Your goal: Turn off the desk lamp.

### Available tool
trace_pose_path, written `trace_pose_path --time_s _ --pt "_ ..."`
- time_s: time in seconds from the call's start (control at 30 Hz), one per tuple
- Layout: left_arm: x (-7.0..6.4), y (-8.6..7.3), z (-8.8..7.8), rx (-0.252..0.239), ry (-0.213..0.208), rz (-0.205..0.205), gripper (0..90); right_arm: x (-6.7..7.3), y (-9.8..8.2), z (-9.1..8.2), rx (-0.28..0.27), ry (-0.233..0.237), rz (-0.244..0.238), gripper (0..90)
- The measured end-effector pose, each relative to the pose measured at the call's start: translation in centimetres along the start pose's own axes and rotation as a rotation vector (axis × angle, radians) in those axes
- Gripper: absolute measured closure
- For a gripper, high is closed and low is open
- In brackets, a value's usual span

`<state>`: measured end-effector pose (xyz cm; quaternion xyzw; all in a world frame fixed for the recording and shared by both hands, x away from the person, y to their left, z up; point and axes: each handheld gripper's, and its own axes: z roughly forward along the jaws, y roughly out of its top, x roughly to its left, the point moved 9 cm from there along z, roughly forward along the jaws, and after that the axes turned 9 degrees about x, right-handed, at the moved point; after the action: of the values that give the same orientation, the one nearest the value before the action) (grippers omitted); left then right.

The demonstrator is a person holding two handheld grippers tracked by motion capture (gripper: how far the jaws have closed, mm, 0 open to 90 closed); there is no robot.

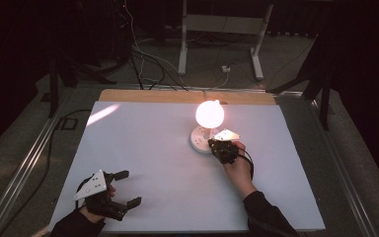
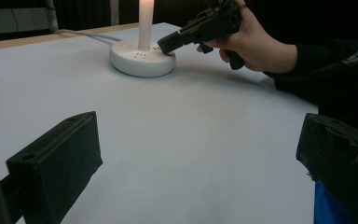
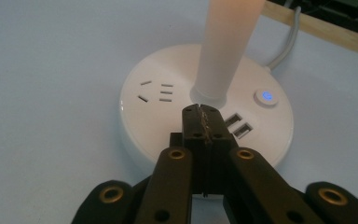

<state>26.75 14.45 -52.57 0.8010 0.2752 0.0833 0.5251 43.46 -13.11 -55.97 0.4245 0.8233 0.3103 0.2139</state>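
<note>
A round white socket base [image 1: 200, 139] [image 2: 142, 58] [image 3: 205, 112] sits at the back middle of the white table, with a lit bulb [image 1: 209, 114] glowing on a white stem [image 3: 226, 46] [image 2: 146, 23]. My right gripper [image 1: 212, 143] [image 2: 167, 45] [image 3: 199, 111] is shut, jaws pressed together, its tip on the base's top next to the stem. A blue-lit button [image 3: 266, 97] and two USB ports [image 3: 238, 125] lie right of the tip. My left gripper [image 1: 128, 187] [image 2: 196, 154] rests open near the table's front left, with nothing between its jaws.
A white cable [image 3: 289, 42] [image 2: 86, 35] runs from the base toward the wooden back edge [image 1: 187, 96]. The white table sheet [image 1: 153, 163] spreads between the two grippers. Cables and a metal stand [image 1: 222, 29] are on the floor beyond.
</note>
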Motion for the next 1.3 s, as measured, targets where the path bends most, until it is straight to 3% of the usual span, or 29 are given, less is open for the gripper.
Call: trace_pose_path --time_s 0.27,0.6,0.83,1.3 --pt "0.0 0.0 0.0 0.0 0.001 0.001 0.6 -0.6 1.6 -2.1 -0.061 0.013 0.028 90.0" --pt "0.0 0.0 0.0 0.0 0.0 0.001 0.6 -0.9 2.3 -3.0 -0.089 0.014 0.035 90.0" --pt "0.0 0.0 0.0 0.001 0.002 -0.001 0.6 -0.9 2.0 -2.7 -0.081 0.013 0.033 90.0" --pt "0.0 0.0 0.0 0.004 0.005 0.004 0.6 -0.2 0.3 -0.4 -0.021 0.023 0.025 90.0"
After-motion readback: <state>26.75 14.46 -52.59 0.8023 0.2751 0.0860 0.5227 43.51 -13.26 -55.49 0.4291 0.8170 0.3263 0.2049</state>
